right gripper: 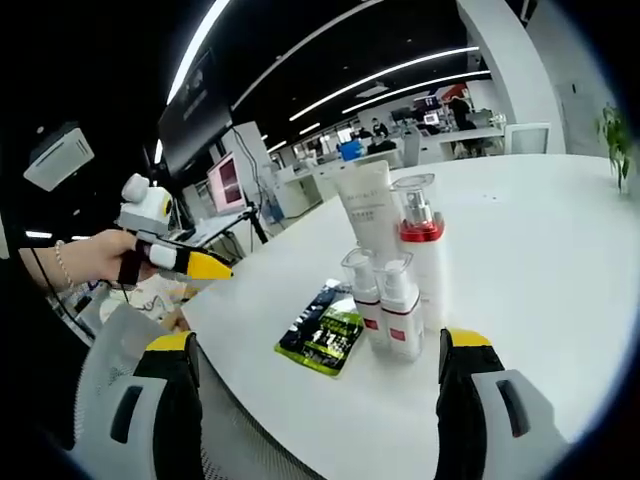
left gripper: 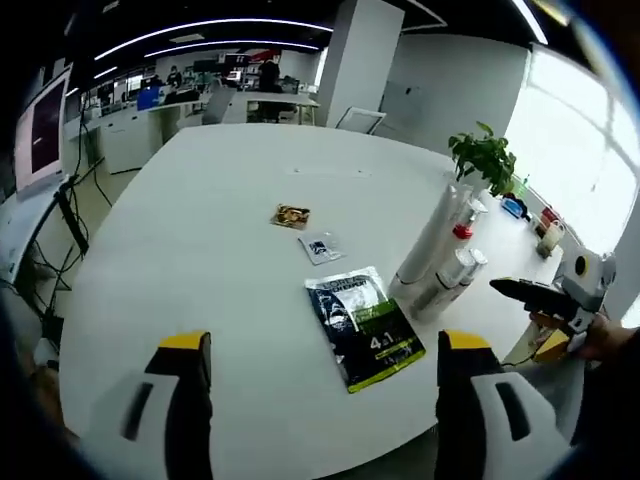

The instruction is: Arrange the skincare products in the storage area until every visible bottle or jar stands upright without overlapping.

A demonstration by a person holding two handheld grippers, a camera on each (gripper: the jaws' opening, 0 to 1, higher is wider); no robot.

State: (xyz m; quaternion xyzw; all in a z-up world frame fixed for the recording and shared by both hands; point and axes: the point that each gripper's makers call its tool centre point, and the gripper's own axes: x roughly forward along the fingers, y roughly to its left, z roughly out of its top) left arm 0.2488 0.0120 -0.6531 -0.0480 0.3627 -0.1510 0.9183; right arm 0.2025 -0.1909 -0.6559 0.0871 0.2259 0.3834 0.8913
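— While both grippers hung back off the near edge of the white table point(left gripper: 200, 260), what was on it?

— Four skincare containers stood upright in one cluster: a tall white tube point(right gripper: 366, 212), a red-collared pump bottle point(right gripper: 421, 250) touching it, and two small pump bottles point(right gripper: 390, 310) just in front. A dark green sachet point(right gripper: 322, 338) lay flat just beside the cluster, towards the left gripper. Beyond the sachet, a small silver packet point(left gripper: 321, 248) and a gold packet point(left gripper: 291, 215) lay flat, near each other.

— And the tools?

— The left gripper point(left gripper: 320, 385) had its jaws spread wide, gripping nothing. The right gripper point(right gripper: 315, 395) was likewise wide and empty.

— Which step, then?

— I'd judge it a check or an approach. The bottles looked pressed close together, though whether any leaned I couldn't tell. The next move would likely call for easing one small bottle away from the cluster without tipping its neighbours.
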